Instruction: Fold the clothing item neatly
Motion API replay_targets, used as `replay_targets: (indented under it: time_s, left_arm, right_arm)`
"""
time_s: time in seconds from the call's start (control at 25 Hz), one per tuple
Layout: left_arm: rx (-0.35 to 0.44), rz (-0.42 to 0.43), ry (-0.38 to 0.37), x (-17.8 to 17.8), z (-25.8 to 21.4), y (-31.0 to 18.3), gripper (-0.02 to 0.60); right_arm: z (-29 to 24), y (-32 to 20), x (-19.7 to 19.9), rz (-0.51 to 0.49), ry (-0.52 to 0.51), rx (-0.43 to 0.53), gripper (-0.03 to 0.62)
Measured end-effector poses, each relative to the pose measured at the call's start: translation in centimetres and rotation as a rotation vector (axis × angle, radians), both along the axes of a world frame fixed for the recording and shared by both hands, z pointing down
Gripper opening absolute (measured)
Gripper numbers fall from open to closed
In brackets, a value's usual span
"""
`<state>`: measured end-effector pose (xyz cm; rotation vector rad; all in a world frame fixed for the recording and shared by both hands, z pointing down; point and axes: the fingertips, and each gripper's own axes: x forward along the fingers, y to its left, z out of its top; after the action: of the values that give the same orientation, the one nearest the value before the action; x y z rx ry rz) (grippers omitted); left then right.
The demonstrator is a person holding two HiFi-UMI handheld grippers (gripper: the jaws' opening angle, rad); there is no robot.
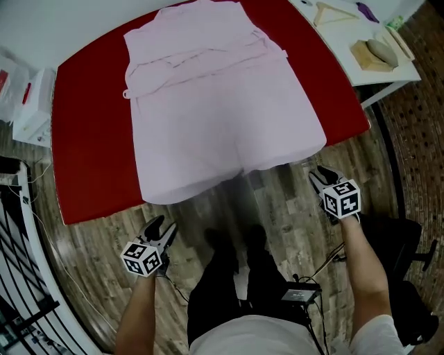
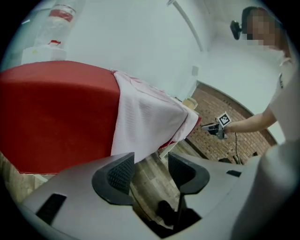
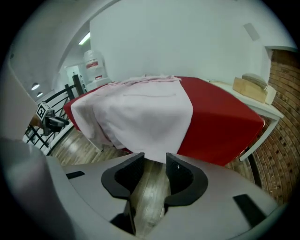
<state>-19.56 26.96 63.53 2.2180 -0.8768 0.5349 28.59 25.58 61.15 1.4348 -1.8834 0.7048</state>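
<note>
A pale pink garment [image 1: 215, 104] lies spread flat on the red table [image 1: 90, 139], its lower hem hanging over the near edge. My left gripper [image 1: 158, 232] hovers over the floor below the hem's left corner, jaws open and empty. My right gripper [image 1: 320, 177] sits just off the hem's right corner, also open and empty. In the left gripper view the garment [image 2: 145, 117] drapes ahead of the open left gripper [image 2: 150, 161], with the right gripper [image 2: 213, 127] beyond. In the right gripper view the hem [image 3: 140, 115] hangs just above the right gripper [image 3: 154, 161], apart from its pads.
A white side table [image 1: 388, 73] at the upper right carries a wooden hanger [image 1: 331, 12] and a wooden block [image 1: 371, 55]. A black rack [image 1: 21, 277] stands at the left and a dark chair [image 1: 409, 263] at the right. Wood floor [image 1: 277, 201] lies below.
</note>
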Motion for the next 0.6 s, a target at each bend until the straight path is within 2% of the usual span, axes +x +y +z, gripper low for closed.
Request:
replay_targets:
  time_s: [0.12, 0.28, 0.4, 0.6]
  left_arm:
    - [0.021, -0.005, -0.059, 0.5, 2.2, -0.6, 0.227]
    - [0.011, -0.081, -0.060, 0.9, 4.7, -1.9, 0.290]
    - [0.046, -0.115, -0.070, 1.1, 5.3, -2.8, 0.339]
    - [0.092, -0.097, -0.105, 1.9, 6.6, -3.8, 0.360]
  right_arm:
    - [3.6, 0.0, 1.5, -0.039, -0.017, -0.035, 0.160]
    - [8.1, -1.3, 2.5, -0.131, -0.036, -0.078, 0.238]
    - [10.8, -3.1, 2.4, -0.203, -0.053, -0.101, 0.253]
    - [12.8, -5.3, 2.3, -0.272, -0.081, -0.079, 0.256]
